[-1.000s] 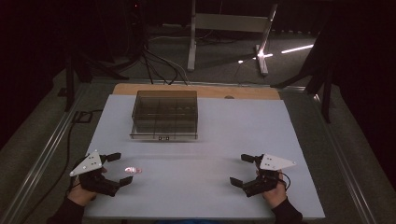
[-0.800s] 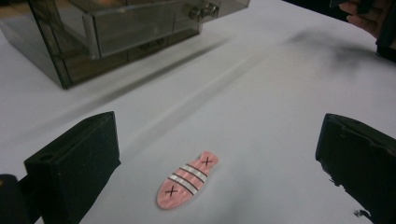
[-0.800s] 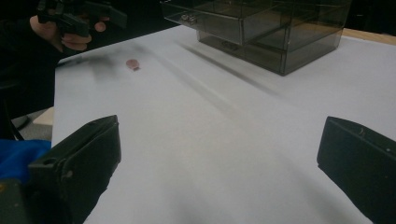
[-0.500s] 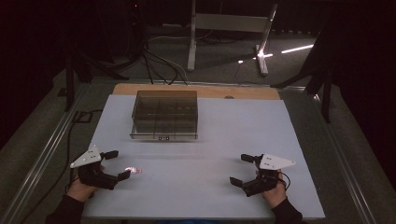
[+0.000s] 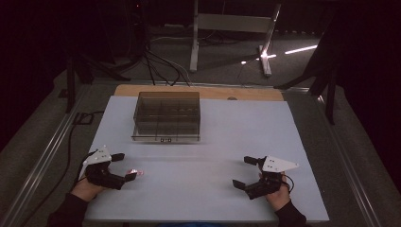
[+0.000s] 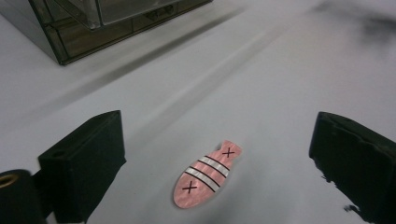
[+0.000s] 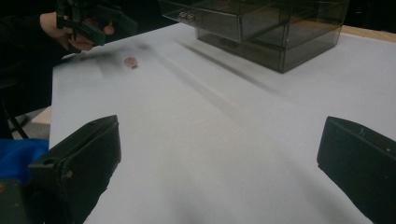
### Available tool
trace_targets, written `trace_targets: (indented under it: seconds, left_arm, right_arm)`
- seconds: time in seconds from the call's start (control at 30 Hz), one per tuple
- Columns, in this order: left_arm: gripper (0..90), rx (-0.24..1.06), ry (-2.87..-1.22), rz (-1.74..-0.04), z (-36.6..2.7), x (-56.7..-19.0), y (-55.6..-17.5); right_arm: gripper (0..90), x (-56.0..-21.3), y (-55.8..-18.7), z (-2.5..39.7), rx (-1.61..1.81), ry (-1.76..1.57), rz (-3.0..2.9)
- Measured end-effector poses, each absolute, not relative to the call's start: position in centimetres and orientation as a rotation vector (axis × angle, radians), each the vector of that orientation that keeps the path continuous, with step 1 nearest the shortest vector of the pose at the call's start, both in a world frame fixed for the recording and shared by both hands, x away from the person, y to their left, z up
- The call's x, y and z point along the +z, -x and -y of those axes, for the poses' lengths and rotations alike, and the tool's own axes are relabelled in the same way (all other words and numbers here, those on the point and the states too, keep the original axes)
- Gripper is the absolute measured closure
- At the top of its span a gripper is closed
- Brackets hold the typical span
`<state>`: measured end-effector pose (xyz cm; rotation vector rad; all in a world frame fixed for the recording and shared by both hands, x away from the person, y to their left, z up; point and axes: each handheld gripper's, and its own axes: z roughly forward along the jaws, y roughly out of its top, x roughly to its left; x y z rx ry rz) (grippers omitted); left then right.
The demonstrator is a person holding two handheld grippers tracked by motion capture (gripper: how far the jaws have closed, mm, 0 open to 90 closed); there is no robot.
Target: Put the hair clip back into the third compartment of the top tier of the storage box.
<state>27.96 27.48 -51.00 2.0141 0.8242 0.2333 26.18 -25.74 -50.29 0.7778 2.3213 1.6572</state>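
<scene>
While the left gripper (image 5: 122,168) hovers near the table's (image 5: 283,142) front-left corner w/ jaws spread wide & nothing between them, the pink fish-shaped tag (image 6: 207,173) lies flat on the surface just ahead of it, framed by both jaws in the left gripper view but untouched; it carries white bands, black stripes & two x marks. Farther back, approx. mid-table toward the rear edge, sits the smoky clear drawer box (image 5: 166,117), drawers looking closed as far as can be seen, well apart from the tag. Over by the front-right corner the right gripper (image 5: 245,172) rests in a hand (image 5: 276,194), jaws also released, holding nothing, bare table in front of it. Judging from this, the pick-up hasn't started: tag not yet grasped, so closing on it, lifting & prob. carrying it to the box all remain.
</scene>
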Motion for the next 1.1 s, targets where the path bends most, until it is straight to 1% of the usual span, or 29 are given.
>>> trace_targets:
  seconds: [0.1,0.2,0.27,0.3,0.33,0.37,0.5,0.53,0.57,0.6,0.67,0.7,0.73,0.77,0.9,0.97,1.0,1.03,1.1]
  left_arm:
    - [8.5,0.228,-2.032,-0.824,-27.4,-51.2,-28.1]
    - [16.0,0.248,-2.05,-0.843,-27.3,-51.4,-28.3]
    - [16.3,0.251,-2.058,-0.838,-27.2,-51.5,-28.4]
    - [19.5,0.251,-2.065,-0.838,-27.2,-51.5,-28.4]
    - [19.5,0.258,-2.073,-0.841,-27.1,-51.6,-28.4]
    - [22.1,0.266,-2.078,-0.841,-27.1,-51.6,-28.4]
    - [26.8,0.263,-2.101,-0.843,-27.0,-51.9,-28.5]
    - [28.6,0.265,-2.112,-0.844,-27.0,-52.0,-28.5]
    - [32.4,0.265,-2.116,-0.847,-26.9,-52.0,-28.5]
    - [32.4,0.263,-2.124,-0.846,-26.9,-52.1,-28.5]
    - [35.9,0.277,-2.146,-0.841,-26.7,-52.2,-28.5]
    - [41.0,0.283,-2.15,-0.844,-26.7,-52.2,-28.5]
    - [41.0,0.29,-2.15,-0.845,-26.7,-52.2,-28.4]
    - [46.5,0.284,-2.147,-0.841,-26.7,-52.2,-28.5]
    - [51.4,0.275,-2.153,-0.829,-26.7,-52.4,-28.4]
    - [56.7,0.263,-2.167,-0.812,-26.6,-52.5,-28.4]
    - [56.7,0.262,-2.176,-0.805,-26.6,-52.6,-28.4]
    - [59.1,0.264,-2.189,-0.799,-26.5,-52.6,-28.4]
    - [59.6,0.262,-2.196,-0.794,-26.4,-52.8,-28.4]
  right_arm:
    - [0.0,-50.3,-26.2,25.7,1.654,-0.779,-2.323]
    - [0.0,-50.3,-26.2,25.8,1.659,-0.781,-2.322]
    - [0.0,-50.3,-26.2,25.7,1.659,-0.785,-2.323]
    - [0.0,-50.3,-26.2,25.7,1.654,-0.78,-2.325]
    - [0.0,-50.3,-26.2,25.7,1.654,-0.78,-2.325]
    - [0.0,-50.3,-26.2,25.8,1.657,-0.783,-2.323]
    - [0.0,-50.3,-26.2,25.8,1.655,-0.781,-2.324]
    - [0.0,-50.3,-26.2,25.8,1.656,-0.779,-2.324]
    - [0.0,-50.3,-26.2,25.8,1.658,-0.784,-2.324]
    - [0.0,-50.3,-26.2,25.8,1.658,-0.784,-2.324]
    - [0.0,-50.3,-26.1,25.7,1.654,-0.78,-2.328]
    - [0.0,-50.3,-26.2,25.7,1.656,-0.779,-2.326]
    - [0.0,-50.3,-26.2,25.7,1.656,-0.779,-2.326]
    - [0.0,-50.4,-26.2,25.7,1.656,-0.785,-2.328]
    - [0.0,-50.3,-26.2,25.7,1.653,-0.781,-2.329]
    - [0.0,-50.4,-26.2,25.7,1.652,-0.784,-2.331]
    - [0.0,-50.4,-26.2,25.7,1.652,-0.784,-2.331]
    - [0.0,-50.4,-26.2,25.7,1.647,-0.781,-2.332]
    - [0.0,-50.4,-26.2,25.7,1.648,-0.782,-2.332]
